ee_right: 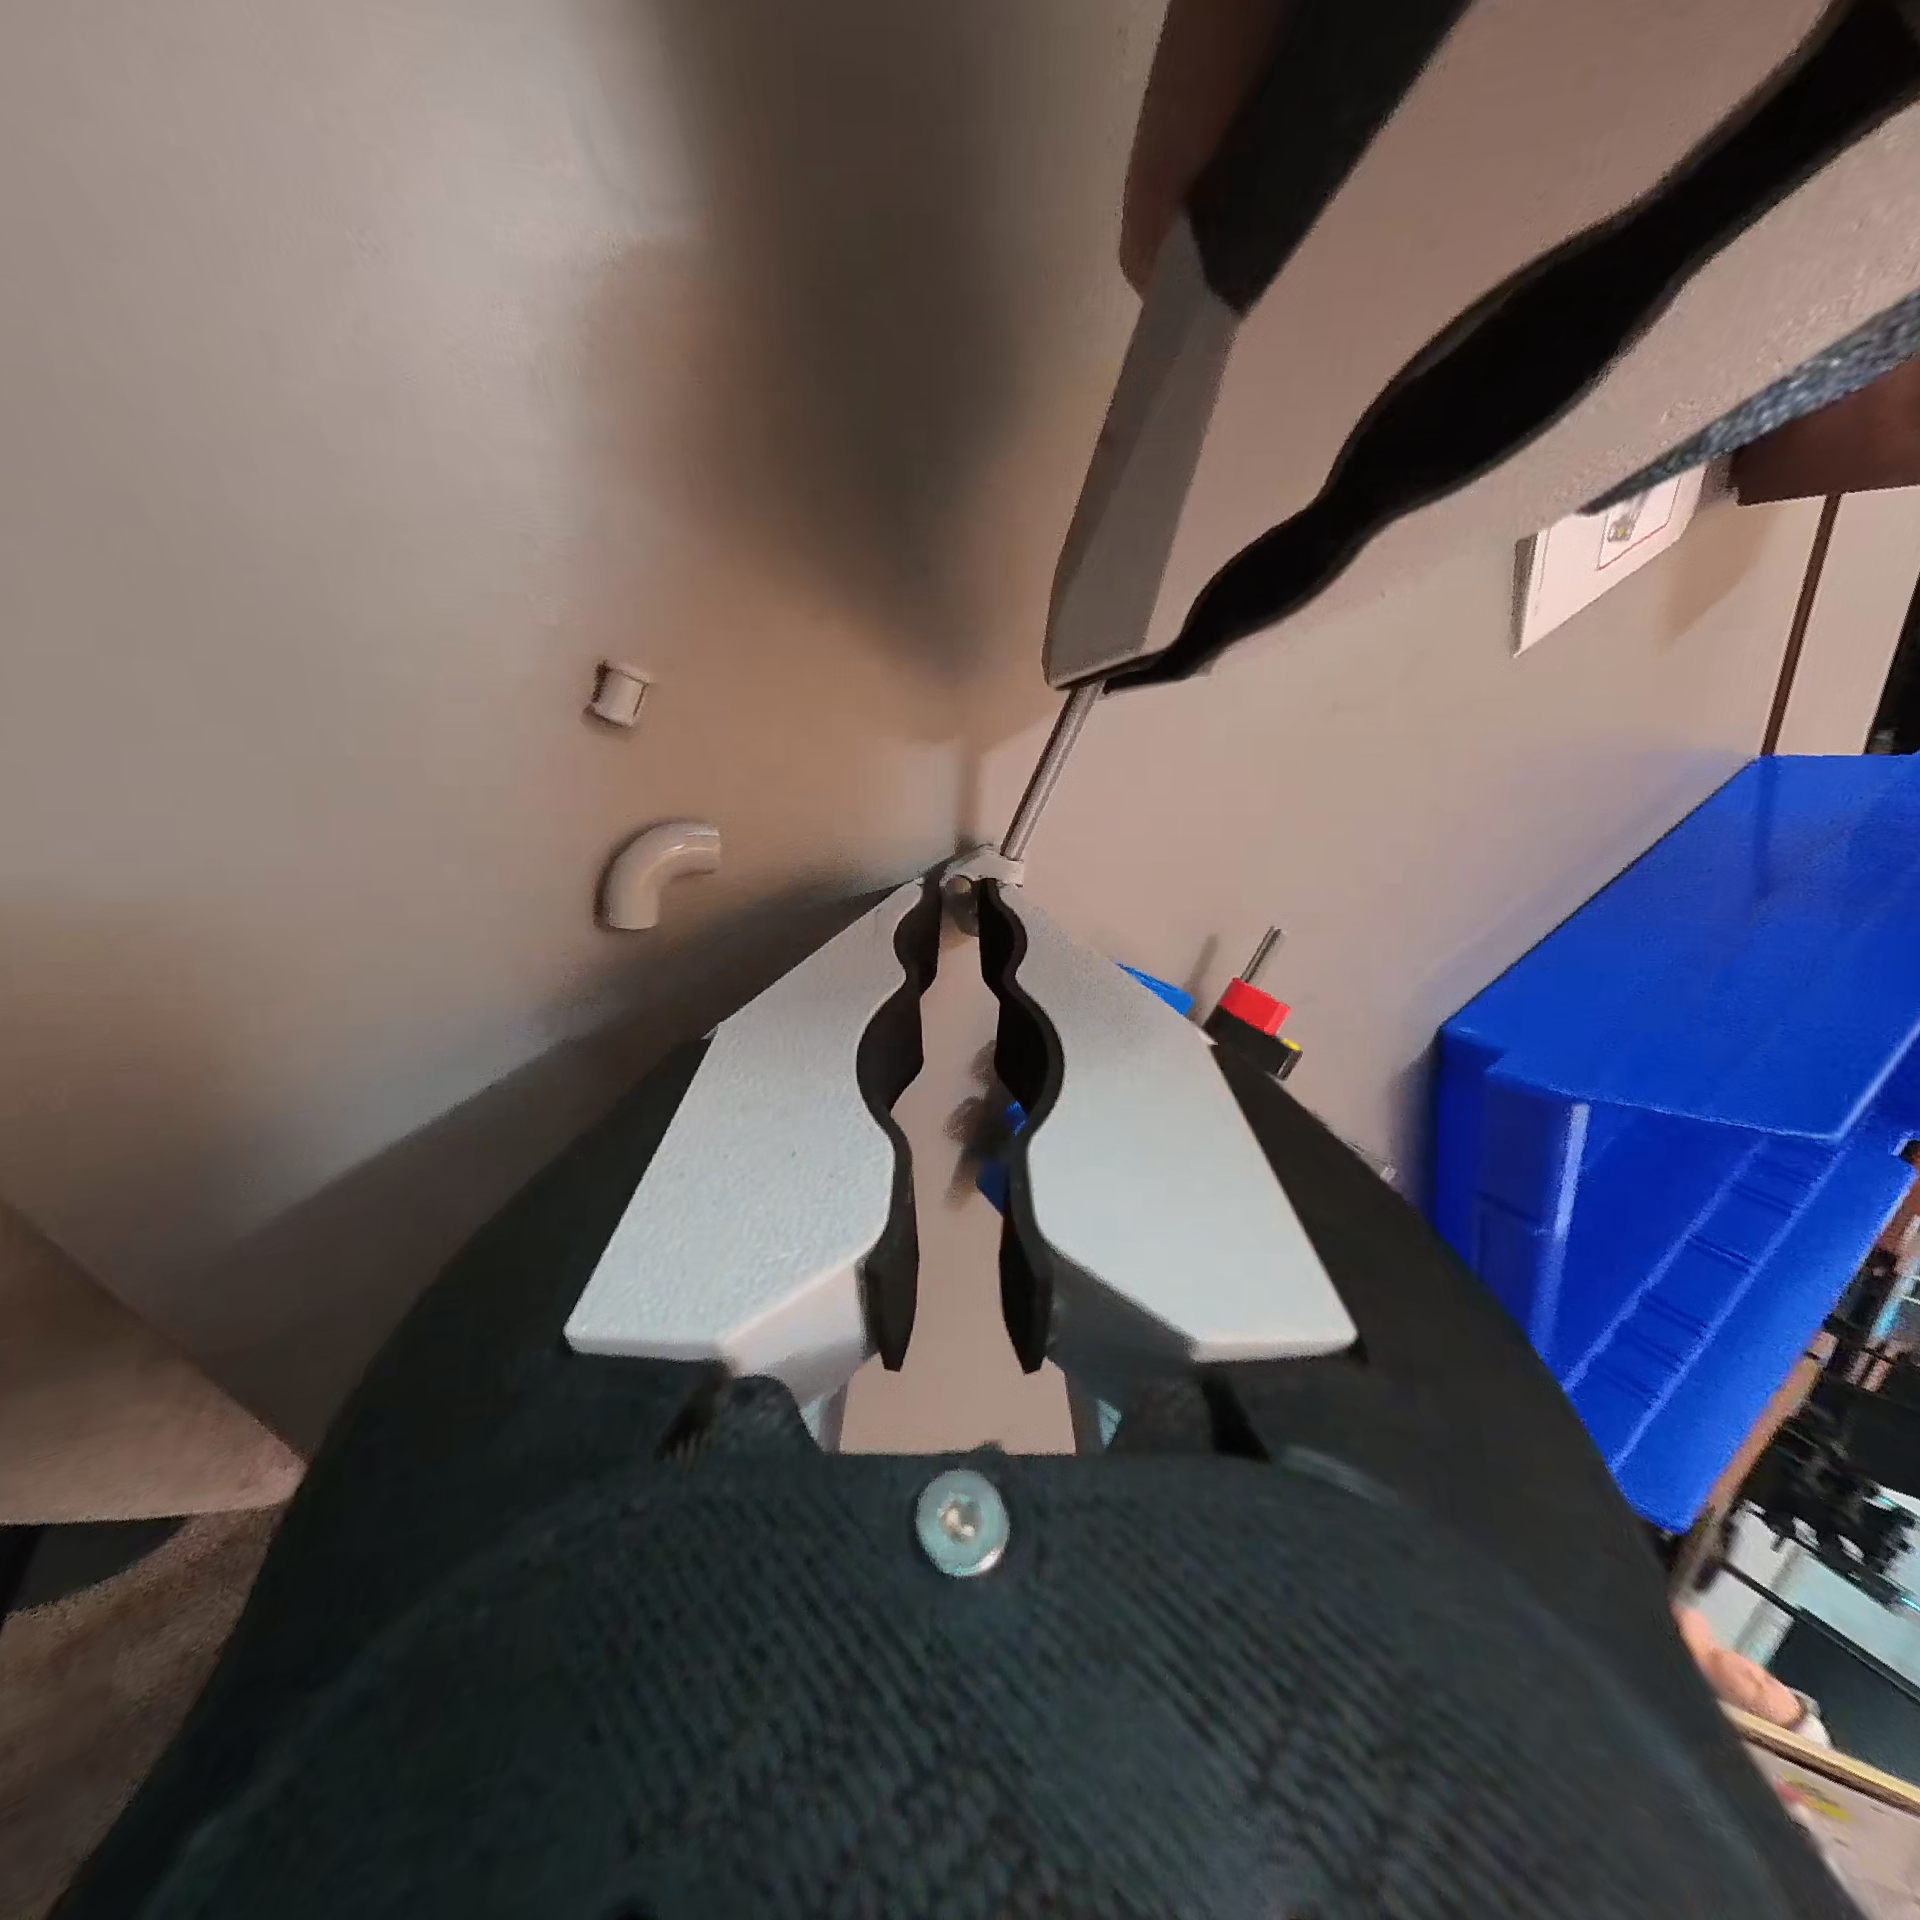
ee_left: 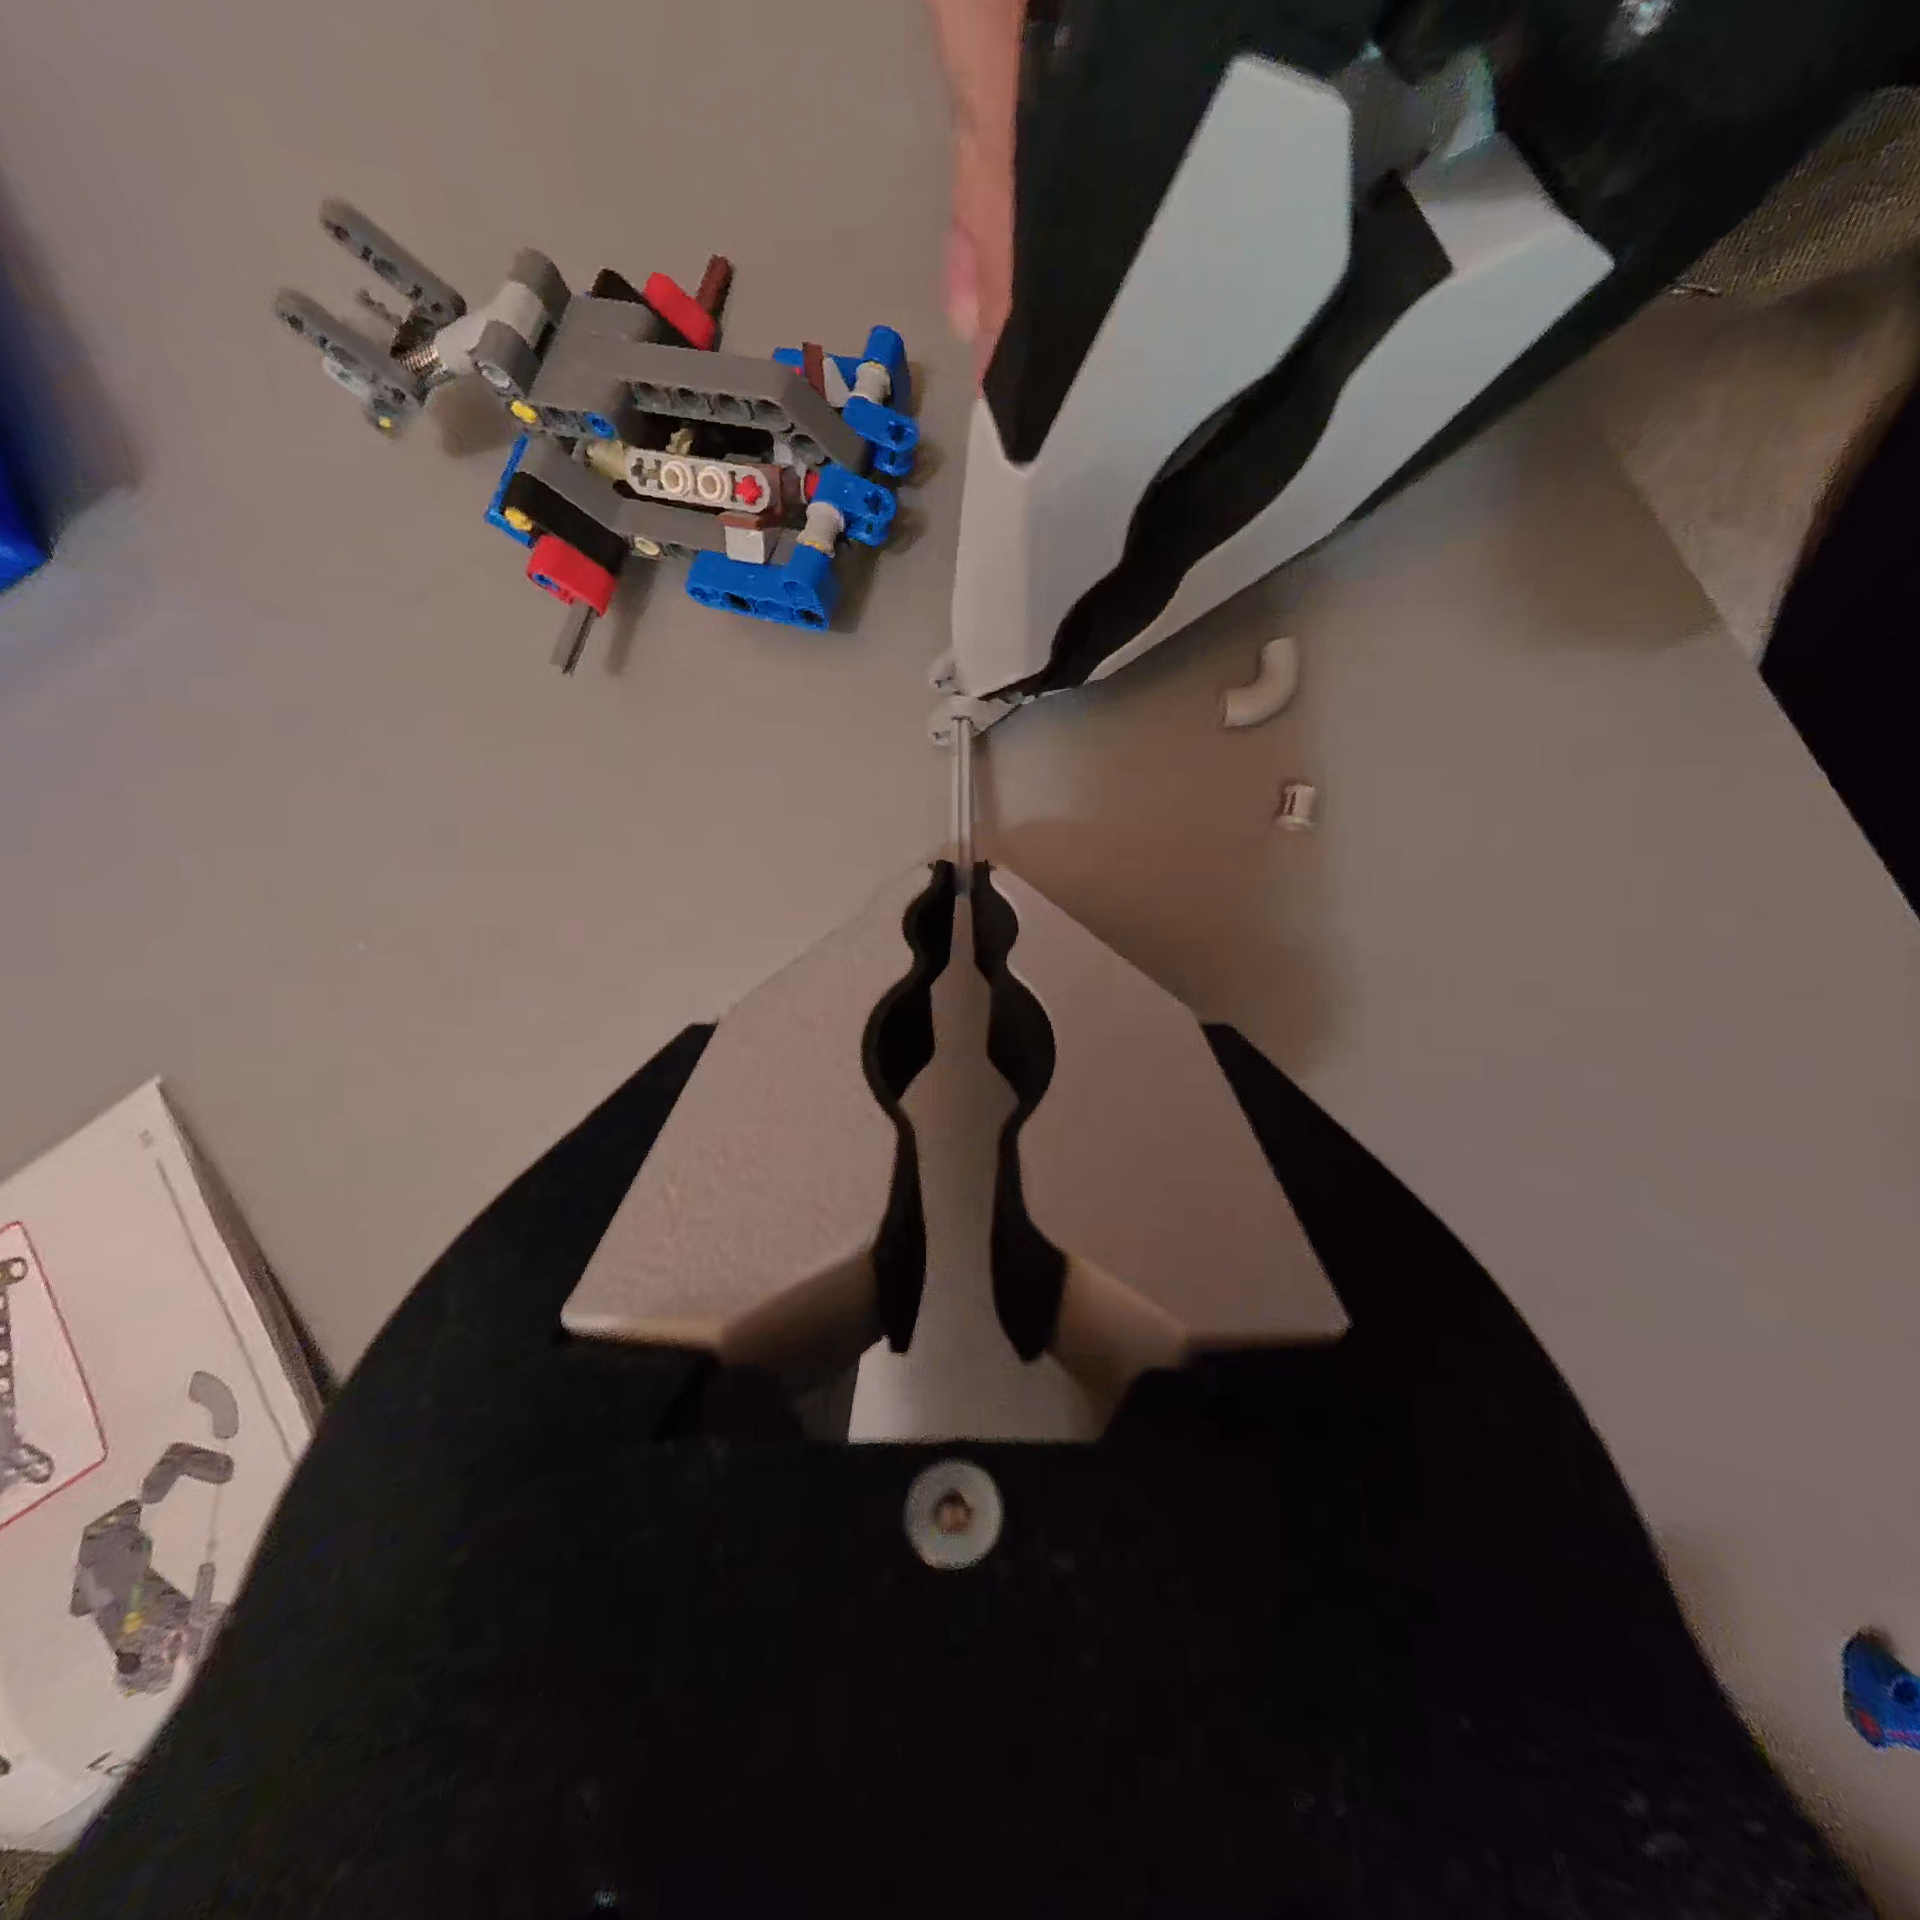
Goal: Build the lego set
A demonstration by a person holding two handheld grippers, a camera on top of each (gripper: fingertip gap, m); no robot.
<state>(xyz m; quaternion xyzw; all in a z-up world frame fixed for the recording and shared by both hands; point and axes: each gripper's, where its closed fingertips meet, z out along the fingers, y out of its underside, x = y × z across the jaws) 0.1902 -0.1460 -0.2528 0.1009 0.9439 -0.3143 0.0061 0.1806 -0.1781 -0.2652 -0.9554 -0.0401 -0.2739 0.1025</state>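
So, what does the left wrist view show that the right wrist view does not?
Only the left view: nearly the whole brick model, grey, blue and red, and an instruction booklet.

Only the right view: a large blue bin and a wall plate.

Both: the left tongs pinching a thin grey axle, the right tongs on the small grey connector at its far end, a curved elbow piece, a small bush.

My tabletop [ee_left: 312, 831] is plain grey. On it lie a half-built toy model [ee_left: 665, 447] of grey, blue and red pieces, a small curved grey elbow piece [ee_left: 1259, 688], and a little pale bushing [ee_left: 1297, 805] just beside it. An open instruction booklet [ee_left: 114, 1455] lies at one edge, and a blue bin [ee_right: 1683, 1091] stands on another — near the model.
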